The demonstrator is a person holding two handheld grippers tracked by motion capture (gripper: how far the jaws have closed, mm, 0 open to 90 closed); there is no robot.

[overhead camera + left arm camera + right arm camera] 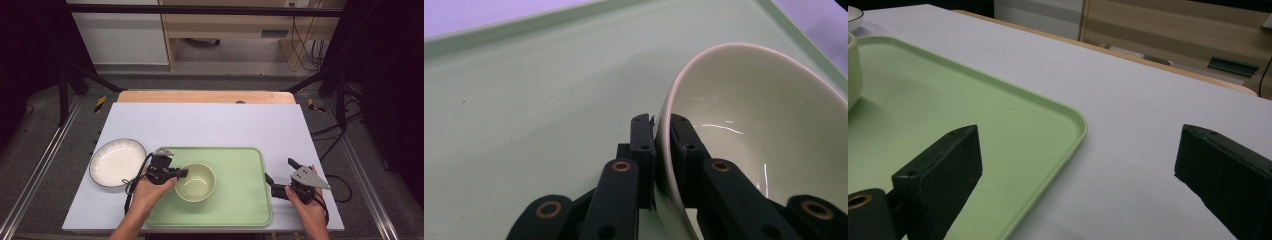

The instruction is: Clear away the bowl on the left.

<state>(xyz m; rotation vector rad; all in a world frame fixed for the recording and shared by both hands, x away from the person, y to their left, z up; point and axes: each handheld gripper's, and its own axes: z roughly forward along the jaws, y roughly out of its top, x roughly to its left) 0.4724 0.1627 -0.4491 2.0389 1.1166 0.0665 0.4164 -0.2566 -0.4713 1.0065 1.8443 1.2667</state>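
A pale green bowl [196,181] sits on the green tray [240,200], left of the tray's middle. My left gripper [181,173] is shut on the bowl's left rim. In the left gripper view the rim of the bowl [744,125] is pinched between the two black jaws, one inside and one outside the wall. My right gripper [280,176] stands open at the tray's right edge. In the right gripper view its jaws are wide apart, one over the tray [948,100] and one over the white mat [1128,130]. A sliver of the bowl [852,70] shows at the left.
A white ribbed plate [117,162] lies on the white mat [210,122] left of the tray, close to my left hand. The wooden table edge [205,96] runs along the back. Black frame posts stand at both sides.
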